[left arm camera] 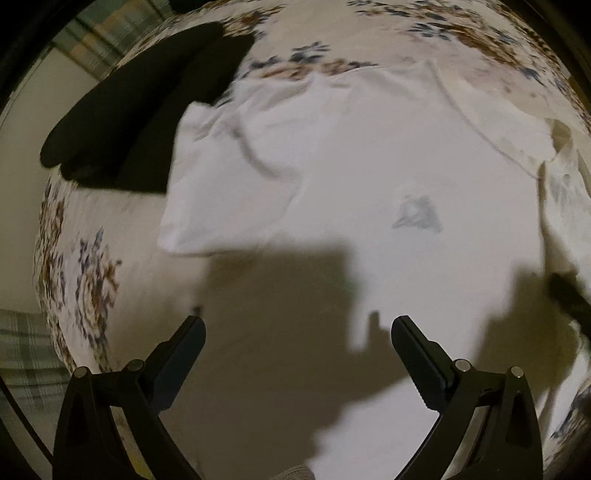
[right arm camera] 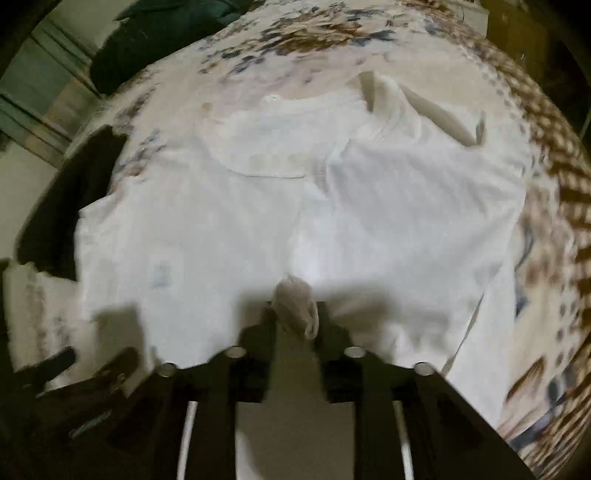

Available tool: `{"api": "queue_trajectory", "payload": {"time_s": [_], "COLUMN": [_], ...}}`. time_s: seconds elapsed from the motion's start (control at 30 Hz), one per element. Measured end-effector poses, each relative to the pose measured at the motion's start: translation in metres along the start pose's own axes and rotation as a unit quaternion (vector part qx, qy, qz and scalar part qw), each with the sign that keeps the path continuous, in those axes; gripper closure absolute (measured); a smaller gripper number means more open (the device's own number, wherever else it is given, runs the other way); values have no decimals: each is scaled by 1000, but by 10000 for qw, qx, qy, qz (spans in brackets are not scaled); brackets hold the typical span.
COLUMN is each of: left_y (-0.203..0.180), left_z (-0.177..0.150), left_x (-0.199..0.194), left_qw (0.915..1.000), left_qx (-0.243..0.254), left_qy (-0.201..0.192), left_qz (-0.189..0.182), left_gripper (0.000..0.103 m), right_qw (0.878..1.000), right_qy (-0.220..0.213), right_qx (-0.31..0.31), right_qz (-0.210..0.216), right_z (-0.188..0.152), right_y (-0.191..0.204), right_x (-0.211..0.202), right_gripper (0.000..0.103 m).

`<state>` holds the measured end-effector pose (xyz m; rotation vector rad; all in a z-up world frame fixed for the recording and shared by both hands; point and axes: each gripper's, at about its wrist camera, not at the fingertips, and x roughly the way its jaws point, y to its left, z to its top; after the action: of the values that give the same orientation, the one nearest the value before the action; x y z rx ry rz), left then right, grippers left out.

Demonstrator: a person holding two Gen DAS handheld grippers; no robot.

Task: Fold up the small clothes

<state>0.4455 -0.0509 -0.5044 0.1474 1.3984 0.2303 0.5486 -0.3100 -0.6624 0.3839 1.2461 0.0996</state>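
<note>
A white t-shirt [left arm camera: 369, 155] lies spread on a floral bedsheet [left arm camera: 88, 273], one sleeve [left arm camera: 229, 177] folded in at the left and a faint grey print near the middle. My left gripper [left arm camera: 299, 328] hovers open over the shirt's shadowed lower part, with nothing between its fingers. In the right wrist view the same shirt [right arm camera: 258, 206] fills the middle. My right gripper [right arm camera: 297, 317] is shut on a bunched pinch of its white fabric, which stands up between the pads. The collar [right arm camera: 321, 170] lies beyond it.
A black garment [left arm camera: 140, 103] lies on the bed at the upper left, also seen as the black garment [right arm camera: 66, 206] left of the shirt. A dark green cloth [right arm camera: 166, 33] sits at the far edge. The bed's edge curves round on the right.
</note>
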Motion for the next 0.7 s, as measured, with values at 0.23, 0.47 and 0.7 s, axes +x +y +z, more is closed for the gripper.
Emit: {"api": "queue_trajectory", "payload": {"time_s": [0.23,0.47,0.7], "left_y": [64,130,135], "left_z": [-16,-10,9], "left_x": [9,39,42], "left_qw": [9972,9780,9810], "left_qx": [-738,-1993,-1755], "left_qy": [1,112,-527], "left_qz": [-127,-600,-637], "left_gripper": [0,0,0], "right_qw": [9877,9872,9835], "right_qy": [-736,470,-127], "right_qx": [1334,1256,1568], "right_qz": [345,-861,-889], "right_z": [-29,-26,-40], "right_y": [-70,-90,-88], "right_x": [-83,-14,-52], "right_gripper": [41,41,41]}}
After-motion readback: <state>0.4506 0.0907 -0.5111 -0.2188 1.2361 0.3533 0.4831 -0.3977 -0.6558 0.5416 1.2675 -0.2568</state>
